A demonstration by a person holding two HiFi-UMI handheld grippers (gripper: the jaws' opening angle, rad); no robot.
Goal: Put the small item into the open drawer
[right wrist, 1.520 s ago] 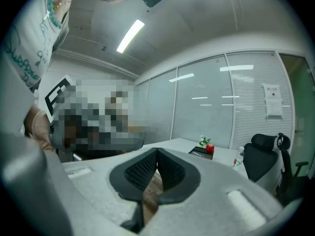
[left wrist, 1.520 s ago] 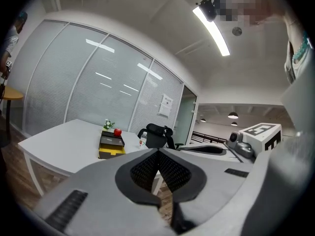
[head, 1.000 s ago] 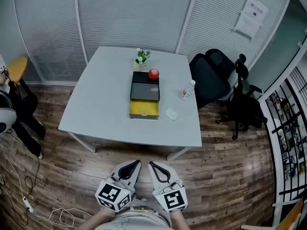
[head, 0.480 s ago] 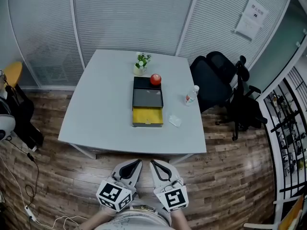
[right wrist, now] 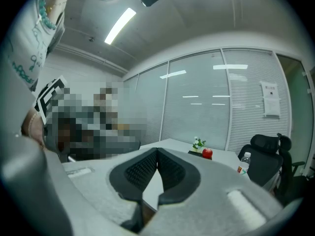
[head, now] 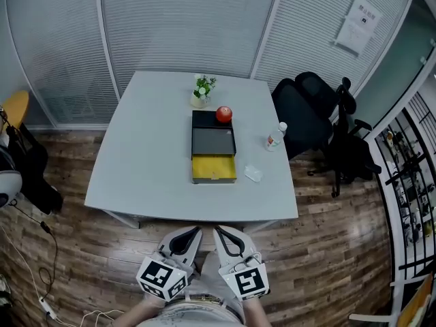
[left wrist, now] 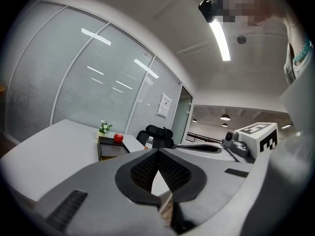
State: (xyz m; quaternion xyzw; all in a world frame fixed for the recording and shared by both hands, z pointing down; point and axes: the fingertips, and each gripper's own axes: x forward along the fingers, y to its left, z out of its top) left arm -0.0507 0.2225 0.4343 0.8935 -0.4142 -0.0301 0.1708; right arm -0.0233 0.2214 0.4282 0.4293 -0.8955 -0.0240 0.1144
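Observation:
The small white item [head: 253, 174] lies on the grey table [head: 143, 155], just right of the open yellow drawer [head: 214, 169]. The drawer sticks out of a black unit [head: 213, 140] with a red apple [head: 224, 114] on top. Both grippers hang low near my body, well short of the table's near edge. My left gripper [head: 193, 233] and right gripper [head: 219, 233] sit side by side, each with its jaws together and nothing between them. The left gripper [left wrist: 157, 152] view shows the unit [left wrist: 109, 146] far off. The right gripper [right wrist: 157, 150] view shows the apple [right wrist: 207, 153] far off.
A small potted plant [head: 201, 90] stands behind the unit and a water bottle [head: 275, 137] near the table's right edge. Black office chairs [head: 320, 114] stand right of the table. Wooden floor [head: 327, 251] lies between me and the table; cables [head: 41, 298] trail at the left.
The table sits slightly nearer and more centred in the head view than a second ago. Both grippers keep the same place by my body, jaws still together.

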